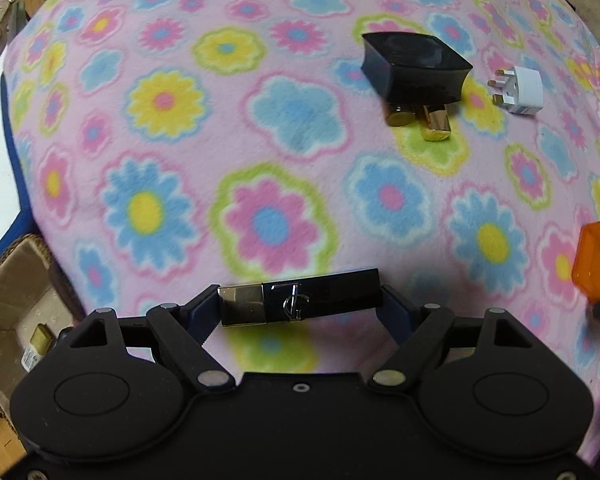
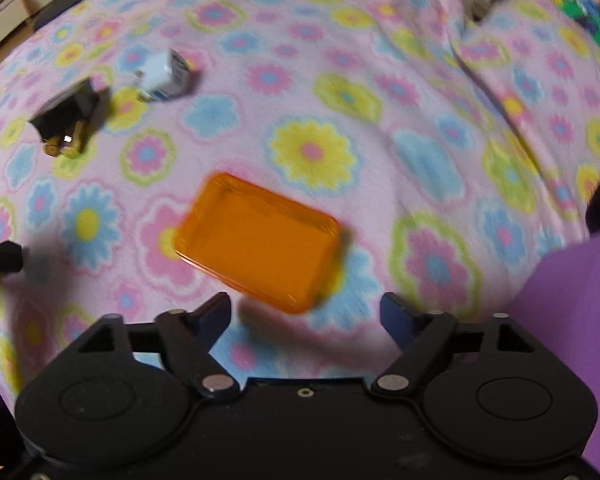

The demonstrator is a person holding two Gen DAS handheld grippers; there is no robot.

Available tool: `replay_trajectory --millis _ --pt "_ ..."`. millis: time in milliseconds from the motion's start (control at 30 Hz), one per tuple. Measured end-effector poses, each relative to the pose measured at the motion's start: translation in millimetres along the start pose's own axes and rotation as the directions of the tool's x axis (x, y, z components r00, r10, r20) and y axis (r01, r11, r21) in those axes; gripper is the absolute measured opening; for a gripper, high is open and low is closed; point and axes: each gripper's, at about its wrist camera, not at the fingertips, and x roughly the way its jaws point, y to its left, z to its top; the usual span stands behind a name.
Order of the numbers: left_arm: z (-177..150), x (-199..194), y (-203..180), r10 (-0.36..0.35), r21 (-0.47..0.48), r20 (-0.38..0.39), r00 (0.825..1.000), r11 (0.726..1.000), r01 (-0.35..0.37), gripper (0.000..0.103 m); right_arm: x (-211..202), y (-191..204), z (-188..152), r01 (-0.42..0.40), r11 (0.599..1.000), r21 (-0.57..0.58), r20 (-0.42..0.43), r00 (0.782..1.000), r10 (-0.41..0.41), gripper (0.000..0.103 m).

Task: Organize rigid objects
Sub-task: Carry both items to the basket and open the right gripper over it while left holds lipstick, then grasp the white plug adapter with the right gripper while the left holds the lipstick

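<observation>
My left gripper [image 1: 296, 306] is shut on a black and gold lipstick tube [image 1: 300, 304], held crosswise between the fingers above the flowered blanket [image 1: 260, 120]. In the right wrist view an orange translucent flat box [image 2: 256, 240] lies slanted just ahead of my right gripper [image 2: 306, 304]. Its near corner reaches in between the open fingers, and the right finger stands clear of it. The same orange box [image 1: 596, 256] shows at the right edge of the left wrist view.
A black case [image 1: 414, 68] with two gold tubes [image 1: 420, 120] against it and a white plug adapter [image 1: 518, 90] lie further out on the blanket. A beige cardboard box [image 1: 4, 320] stands at the lower left. Something purple [image 2: 572, 320] sits at the right.
</observation>
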Motion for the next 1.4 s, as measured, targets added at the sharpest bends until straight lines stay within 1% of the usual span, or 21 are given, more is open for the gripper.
replay_trajectory --millis 100,167,200,267,300,333,400,533,633,767,800,833,900,933,1000,1033,1067,1100,1133,1200,1400 --pt "-5.3 -11.3 13.0 0.006 -0.012 0.01 1.0 1.0 -0.006 0.078 7.2 24.9 8.3 0.059 0.983 -0.174 0.068 0.997 -0.048 0.094" --pt "-8.5 -17.6 21.0 0.009 -0.02 0.021 1.0 1.0 -0.008 0.078 23.0 37.7 11.0 0.111 0.953 -0.282 0.072 0.993 -0.094 0.093" --pt "-11.6 -21.6 26.9 0.009 -0.026 0.025 1.0 1.0 -0.008 0.078 30.4 38.9 12.0 0.108 0.947 -0.304 0.057 0.994 -0.095 0.092" --pt "-17.7 -28.9 39.4 0.017 -0.041 0.029 0.999 0.999 -0.016 0.078 30.3 28.2 21.1 0.025 0.967 -0.252 0.026 0.999 -0.019 0.086" --pt "-21.6 -32.4 46.5 0.025 -0.052 0.031 0.999 0.998 -0.023 0.078 29.2 21.3 25.6 -0.036 0.98 -0.197 -0.019 0.999 0.033 0.071" --pt "-23.5 -34.4 53.4 0.034 -0.065 0.032 0.999 0.997 -0.032 0.078 28.3 16.0 30.3 -0.076 0.988 -0.133 -0.05 0.996 0.07 0.067" --pt "-27.4 -37.5 67.6 0.051 -0.092 0.032 0.998 0.995 -0.048 0.078 27.8 12.3 33.0 -0.091 0.995 -0.047 -0.089 0.992 0.086 0.066" --pt "-39.0 -45.1 100.4 0.085 -0.155 0.034 0.996 0.985 -0.079 0.078 14.1 29.5 28.6 -0.079 0.997 0.005 -0.106 0.991 0.079 0.064" --pt "-47.3 -49.7 127.5 0.107 -0.22 0.036 0.994 0.971 -0.097 0.078 -4.1 58.8 26.2 -0.148 0.989 0.012 -0.09 0.985 0.149 0.064" --pt "-60.7 -57.8 167.0 0.139 -0.298 0.033 0.99 0.947 -0.123 0.078 -34.0 125.1 26.2 -0.252 0.966 -0.058 -0.068 0.966 0.248 0.061" --pt "-64.3 -60.6 177.0 0.148 -0.316 0.032 0.988 0.94 -0.131 0.078 -40.7 144.7 26.1 -0.283 0.956 -0.085 -0.07 0.958 0.277 0.042" --pt "-67.5 -62.8 186.2 0.158 -0.332 0.031 0.987 0.933 -0.139 0.078 -46.4 163.9 26.1 -0.311 0.945 -0.104 -0.081 0.949 0.304 0.032" --pt "-74.0 -66.7 204.2 0.18 -0.356 0.033 0.983 0.921 -0.157 0.078 -57.2 203.4 25.3 -0.379 0.915 -0.139 -0.091 0.925 0.369 0.031" --pt "-76.2 -66.8 213.0 0.194 -0.364 0.03 0.981 0.916 -0.17 0.078 -61.1 224.1 24.9 -0.396 0.904 -0.16 -0.093 0.918 0.386 0.027" --pt "-78.6 -64.9 228.3 0.246 -0.412 0.006 0.969 0.884 -0.222 0.078 -60.9 265.6 24.9 -0.388 0.899 -0.202 -0.076 0.922 0.38 0.024" --pt "-79.7 -63.1 232.1 0.268 -0.422 0.002 0.963 0.874 -0.242 0.078 -54.5 285.7 26.3 -0.347 0.908 -0.235 -0.059 0.937 0.343 0.023" --pt "-80.6 -61.6 233.4 0.275 -0.422 0.005 0.961 0.872 -0.247 0.078 -44.7 305.7 24.2 -0.282 0.918 -0.279 -0.056 0.959 0.278 0.021" --pt "-81.5 -60.0 233.9 0.266 -0.421 0.007 0.964 0.875 -0.238 0.078 -32.6 320.2 20.4 -0.228 0.921 -0.316 -0.067 0.974 0.218 0.013" --pt "-82.7 -60.0 234.0 0.241 -0.421 0.013 0.971 0.882 -0.213 0.078 -22.2 325.4 17.3 -0.197 0.921 -0.335 -0.086 0.98 0.178 0.011" --pt "-82.9 -61.1 232.1 0.2 -0.405 0.028 0.979 0.898 -0.172 0.078 -19.6 319.1 8.7 -0.199 0.921 -0.334 -0.088 0.98 0.18 0.011" --pt "-80.2 -61.1 218.3 0.192 -0.357 0.052 0.98 0.92 -0.161 0.078 -37.4 279.9 5.0 -0.182 0.928 -0.325 -0.012 0.982 0.188 0.015"
